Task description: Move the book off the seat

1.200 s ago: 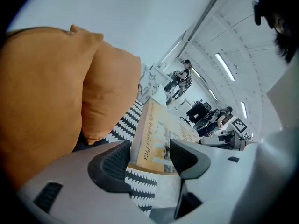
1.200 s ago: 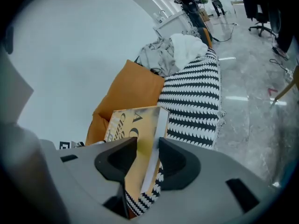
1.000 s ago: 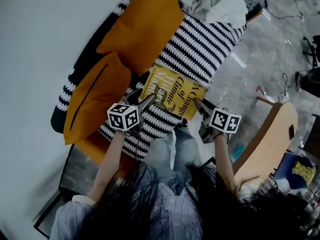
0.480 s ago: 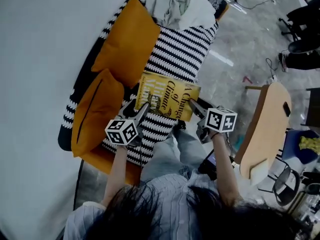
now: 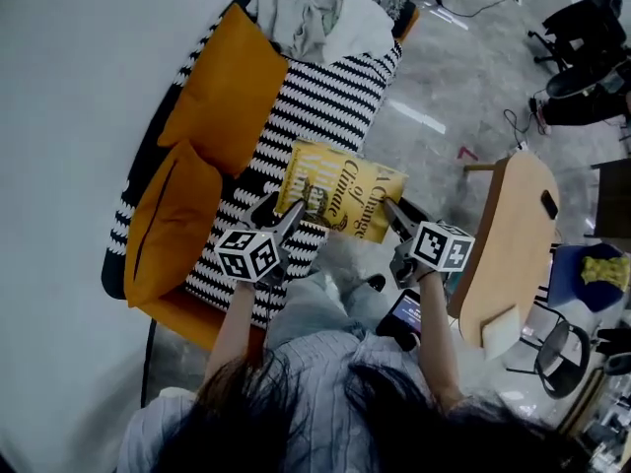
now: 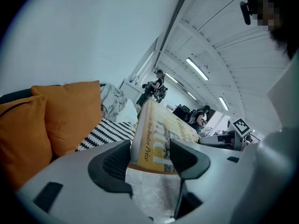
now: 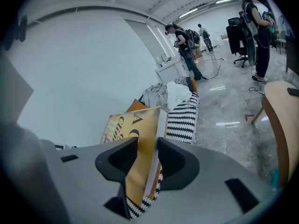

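Head view looks down on the yellow hardcover book [image 5: 340, 190], which I carry between both tools, cover up and tilted. Its left end hangs over the near right edge of the black-and-white striped seat [image 5: 325, 106], and its right end reaches out over the shiny grey floor [image 5: 444, 87].

My left tongs [image 5: 279, 215] pinch the book's left near corner. In the left gripper view the dark pads sit on either side of the spine end, pressed against it. My right tongs [image 5: 392, 212] take the book's right end. In the right gripper view the book stands edge-on between the two pads, which are closing on it and touch both covers.

Two orange cushions [image 5: 222, 92] lean along the seat's left side. A heap of pale clothes [image 5: 315, 8] lies at its far end. A pale wooden desk [image 5: 508, 239] stands on the floor to my right.
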Tool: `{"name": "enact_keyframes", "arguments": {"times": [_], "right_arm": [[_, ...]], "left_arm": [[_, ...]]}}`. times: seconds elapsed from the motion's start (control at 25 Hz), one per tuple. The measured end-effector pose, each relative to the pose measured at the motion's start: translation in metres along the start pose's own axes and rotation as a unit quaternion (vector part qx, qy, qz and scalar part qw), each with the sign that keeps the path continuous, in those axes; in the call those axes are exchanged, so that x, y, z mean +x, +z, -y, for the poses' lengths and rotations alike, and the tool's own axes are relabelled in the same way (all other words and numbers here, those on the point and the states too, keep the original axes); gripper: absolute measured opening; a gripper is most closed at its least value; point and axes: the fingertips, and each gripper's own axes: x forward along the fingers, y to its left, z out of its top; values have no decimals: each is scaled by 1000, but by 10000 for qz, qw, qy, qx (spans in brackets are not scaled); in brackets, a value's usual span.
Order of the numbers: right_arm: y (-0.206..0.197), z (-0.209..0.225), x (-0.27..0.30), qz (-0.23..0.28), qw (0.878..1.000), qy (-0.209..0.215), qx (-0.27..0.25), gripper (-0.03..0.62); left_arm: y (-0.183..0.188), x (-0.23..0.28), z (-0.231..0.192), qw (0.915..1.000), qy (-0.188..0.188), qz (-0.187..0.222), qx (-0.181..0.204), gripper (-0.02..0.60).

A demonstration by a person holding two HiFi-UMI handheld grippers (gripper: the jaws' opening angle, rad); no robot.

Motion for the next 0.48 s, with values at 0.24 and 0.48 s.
{"name": "enact_keyframes", "arguments": {"times": [0.24,0.48], "right_arm": [[19,61,-63,446,9984,-219,252,144],[23,133,-141,776,9948,-437,500,144]], "left_arm": [[-12,44,76,9991,-292,-77,285,273],[-42,85,167,9968,-518,-303,533,273]]}}
